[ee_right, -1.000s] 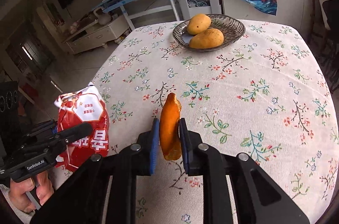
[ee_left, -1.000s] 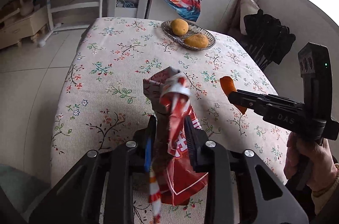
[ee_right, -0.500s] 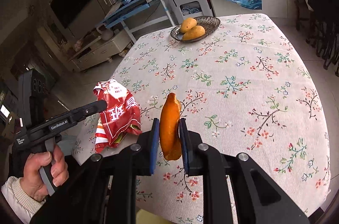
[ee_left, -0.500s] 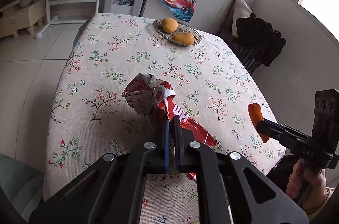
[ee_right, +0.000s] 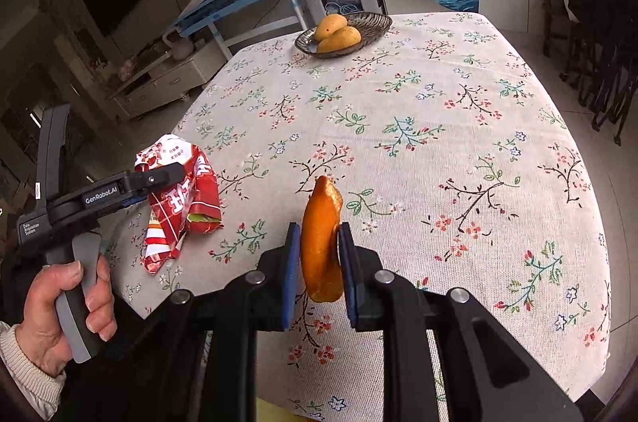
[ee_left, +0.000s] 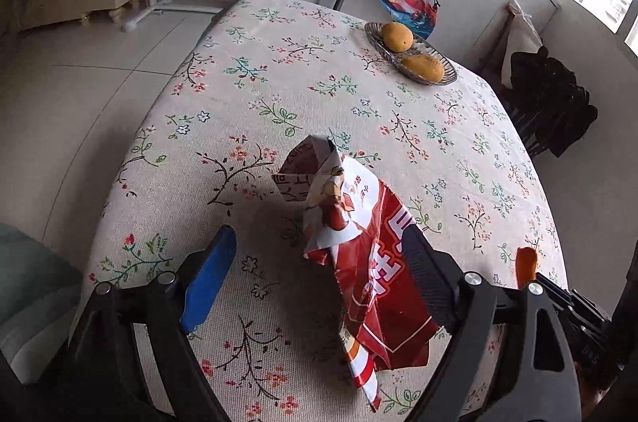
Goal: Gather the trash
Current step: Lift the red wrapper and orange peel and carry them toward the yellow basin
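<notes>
- I see a crumpled red and white snack wrapper point(ee_left: 371, 262) lying between my left fingers point(ee_left: 207, 278), which are opening; it leans against the right-hand finger and sits well clear of the blue-padded one, its twisted top pointing away from them.
- I see an orange peel point(ee_right: 321, 242), curved and glossy, standing upright, pinched between my right fingers point(ee_right: 289, 274), its tip rising beyond them.

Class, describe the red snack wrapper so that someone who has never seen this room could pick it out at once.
Find the table with the floral tablecloth. At its near left edge, between the opening jaws of the left gripper, is the red snack wrapper. It is crumpled foil with white lettering, unlike the orange peel.
</notes>
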Action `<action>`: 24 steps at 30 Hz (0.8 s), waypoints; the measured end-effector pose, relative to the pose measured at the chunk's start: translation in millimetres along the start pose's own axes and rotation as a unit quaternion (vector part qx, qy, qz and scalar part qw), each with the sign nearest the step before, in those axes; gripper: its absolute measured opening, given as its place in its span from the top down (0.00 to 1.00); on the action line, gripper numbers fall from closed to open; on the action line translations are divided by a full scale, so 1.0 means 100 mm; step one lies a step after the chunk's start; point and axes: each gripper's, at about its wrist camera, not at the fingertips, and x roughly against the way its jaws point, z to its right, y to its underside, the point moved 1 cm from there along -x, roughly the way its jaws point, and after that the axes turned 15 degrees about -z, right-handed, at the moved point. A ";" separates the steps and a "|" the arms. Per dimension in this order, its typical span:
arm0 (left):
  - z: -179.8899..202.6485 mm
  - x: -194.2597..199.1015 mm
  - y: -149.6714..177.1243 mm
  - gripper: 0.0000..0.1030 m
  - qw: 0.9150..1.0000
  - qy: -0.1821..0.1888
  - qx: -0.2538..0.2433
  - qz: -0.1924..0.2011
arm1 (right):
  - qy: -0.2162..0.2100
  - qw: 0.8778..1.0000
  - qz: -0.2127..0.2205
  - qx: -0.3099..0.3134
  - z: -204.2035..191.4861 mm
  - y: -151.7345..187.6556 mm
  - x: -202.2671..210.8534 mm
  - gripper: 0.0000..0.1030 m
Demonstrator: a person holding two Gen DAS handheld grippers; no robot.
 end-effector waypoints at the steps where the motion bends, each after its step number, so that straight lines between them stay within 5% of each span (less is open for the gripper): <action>1: 0.03 -0.01 -0.02 0.21 1.000 -0.003 -0.004 0.007 | 0.002 1.000 -0.003 0.001 0.00 0.01 -0.02 0.75; 3: 0.08 -0.05 -0.05 0.23 1.000 0.008 -0.011 0.009 | 0.006 1.000 -0.005 0.002 0.00 0.03 -0.05 0.68; 4: 0.10 -0.06 -0.07 0.37 1.000 0.015 -0.016 0.011 | 0.007 1.000 -0.006 0.001 0.00 0.02 -0.07 0.66; 5: 0.11 -0.08 -0.09 0.63 0.999 0.028 -0.021 0.007 | 0.007 1.000 -0.008 0.000 0.01 0.02 -0.09 0.66; 8: 0.16 -0.10 -0.12 0.86 0.999 0.042 -0.032 0.006 | 0.007 1.000 -0.012 -0.003 0.02 0.02 -0.14 0.66; 10: 0.19 -0.05 -0.10 0.90 0.998 0.052 -0.042 0.013 | 0.006 1.000 -0.012 0.000 0.01 0.02 -0.16 0.66; 13: 0.21 0.10 -0.04 0.91 0.996 0.060 -0.054 0.027 | -0.001 1.000 -0.018 0.005 -0.01 0.03 -0.18 0.83; 24: 0.35 0.86 0.48 0.91 0.989 0.066 -0.110 0.069 | -0.061 0.997 0.046 0.003 -0.12 0.24 0.33 0.85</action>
